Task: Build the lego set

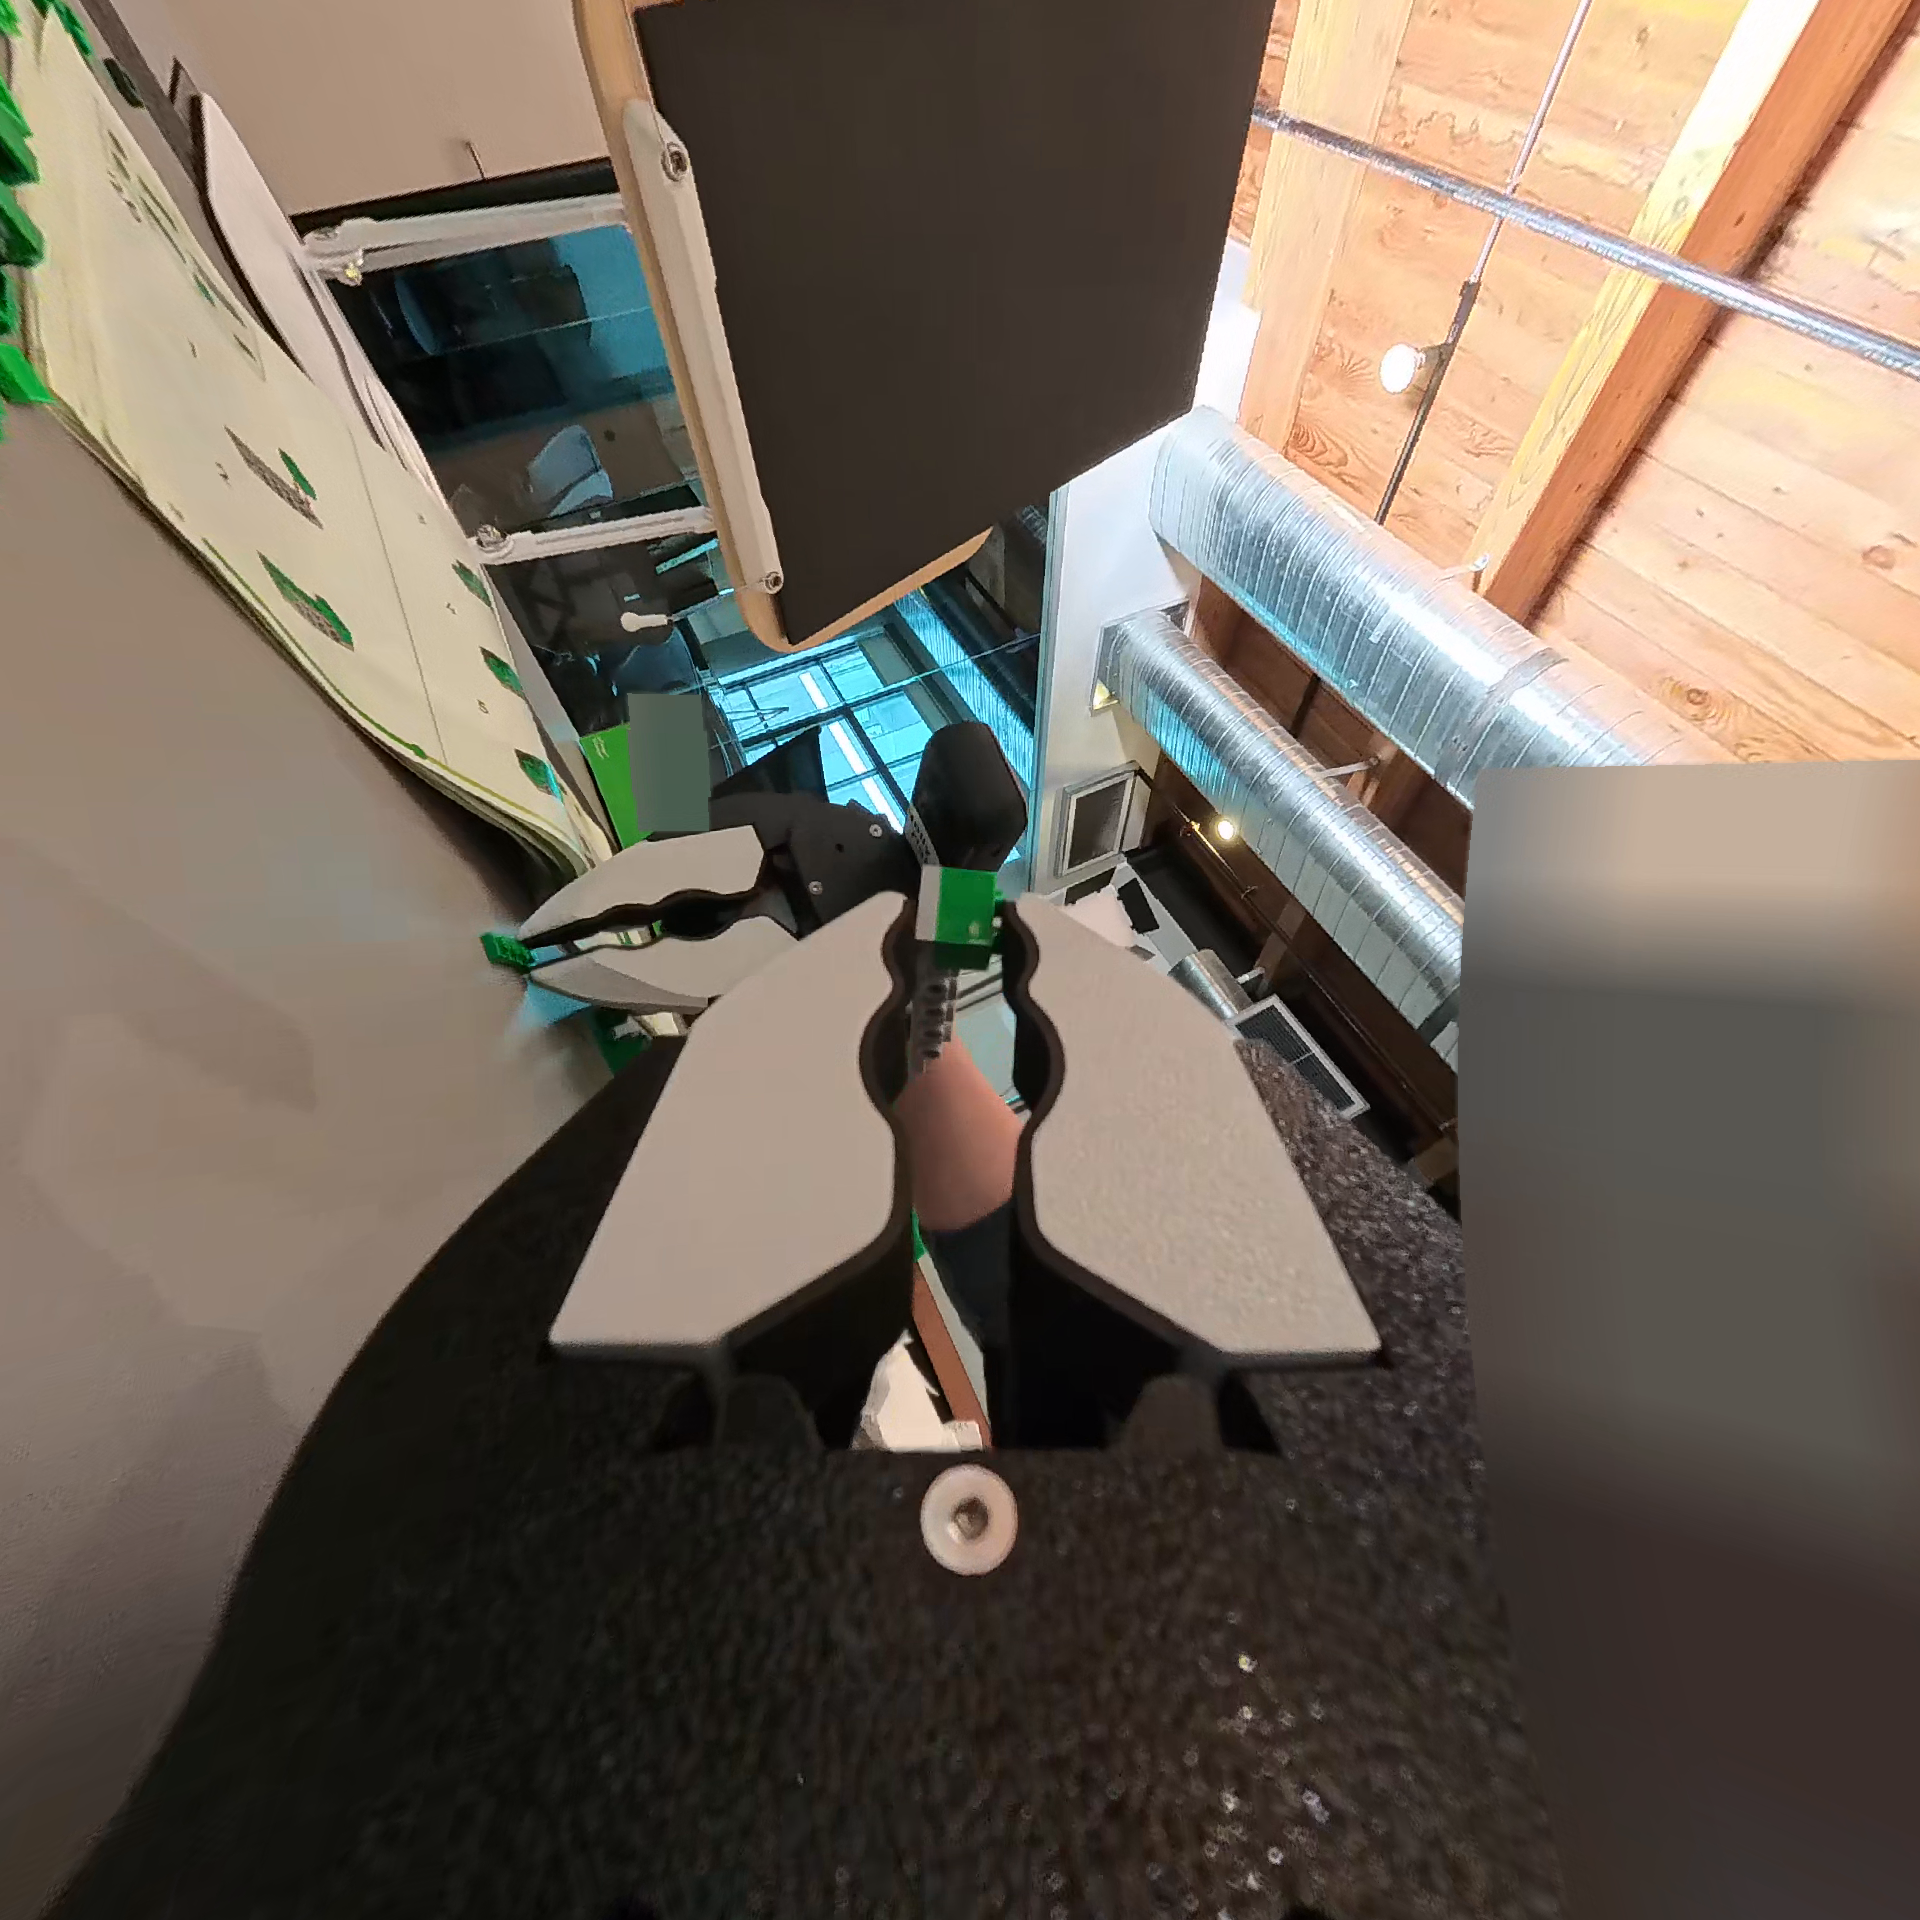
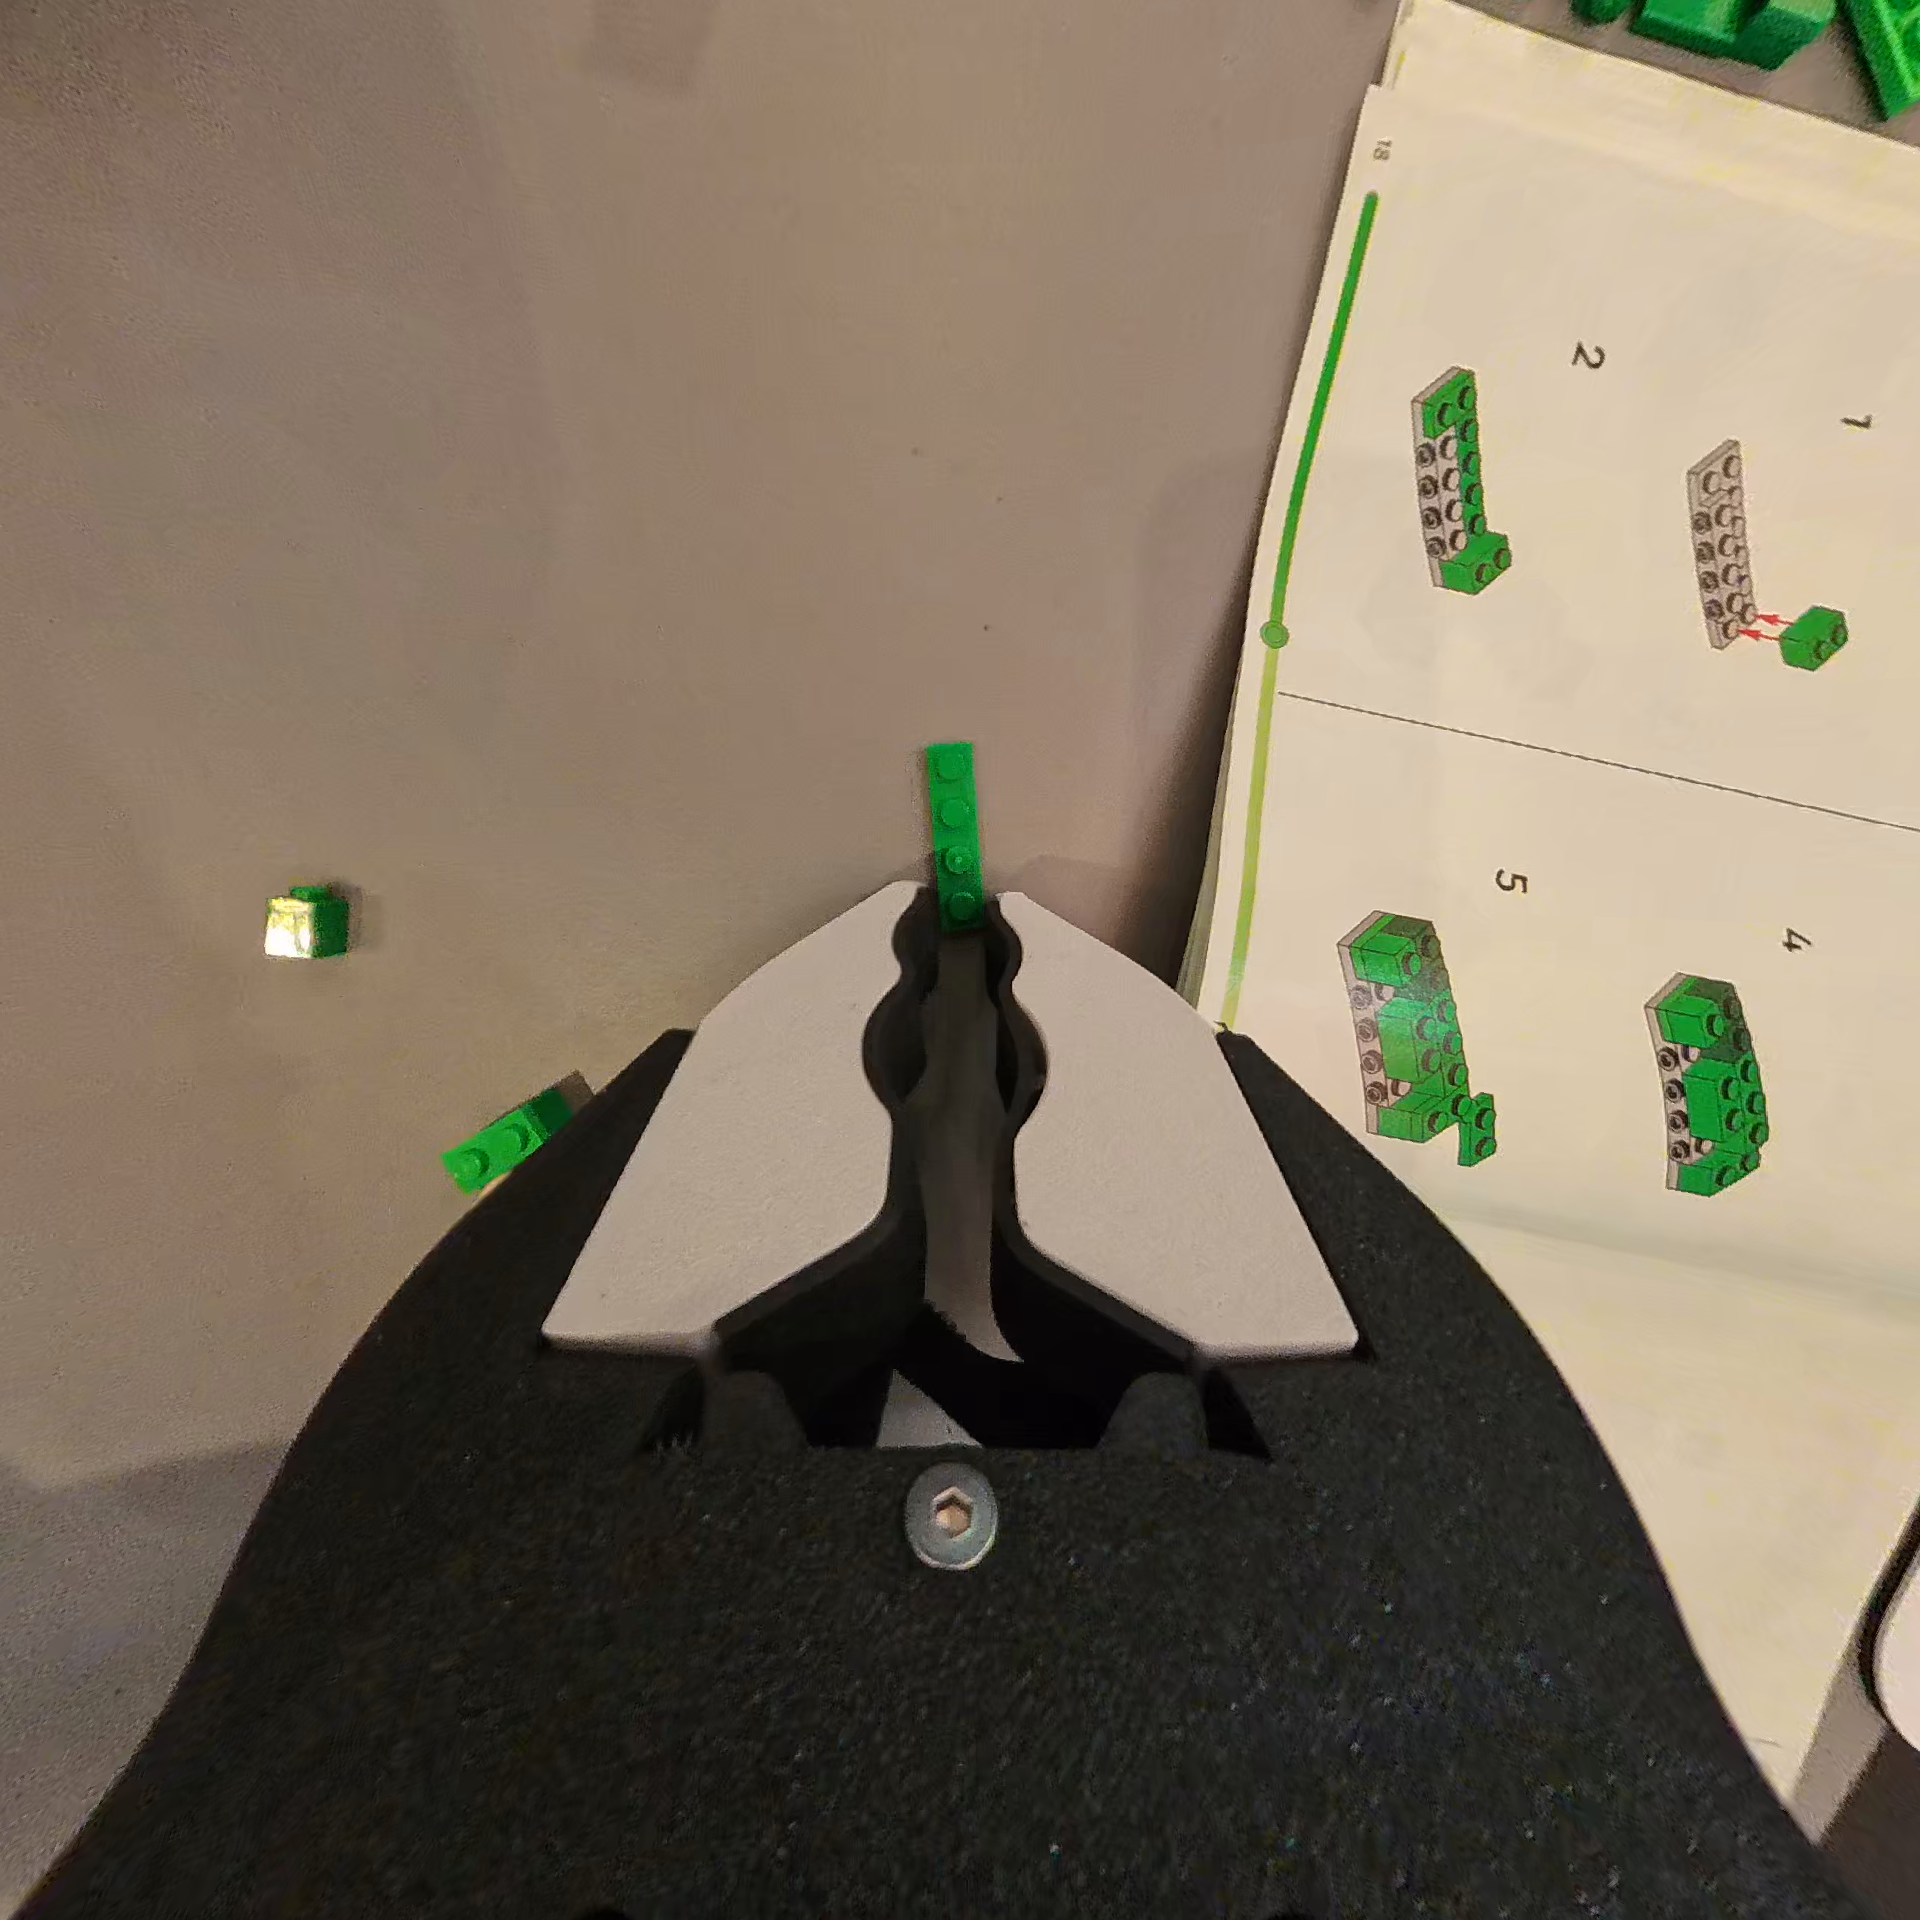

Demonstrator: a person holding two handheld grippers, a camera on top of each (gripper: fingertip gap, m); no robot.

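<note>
Here the right gripper (image 2: 961,914) has its jaws clamped on one end of a narrow green one-by-four plate (image 2: 954,831), which sticks forward past the fingertips over the grey table (image 2: 520,468). Two loose green bricks lie on that table to the left: a small one (image 2: 309,922) well apart and another (image 2: 506,1140) just beside the gripper's black body. An open instruction booklet (image 2: 1621,779) lies to the right, with more green pieces (image 2: 1756,31) beyond its far edge. The left gripper (image 1: 961,920) is tilted up toward the ceiling, jaws pressed on a small green-and-grey assembly (image 1: 951,935) at its tips; the right gripper (image 1: 540,940) shows farther off.
</note>
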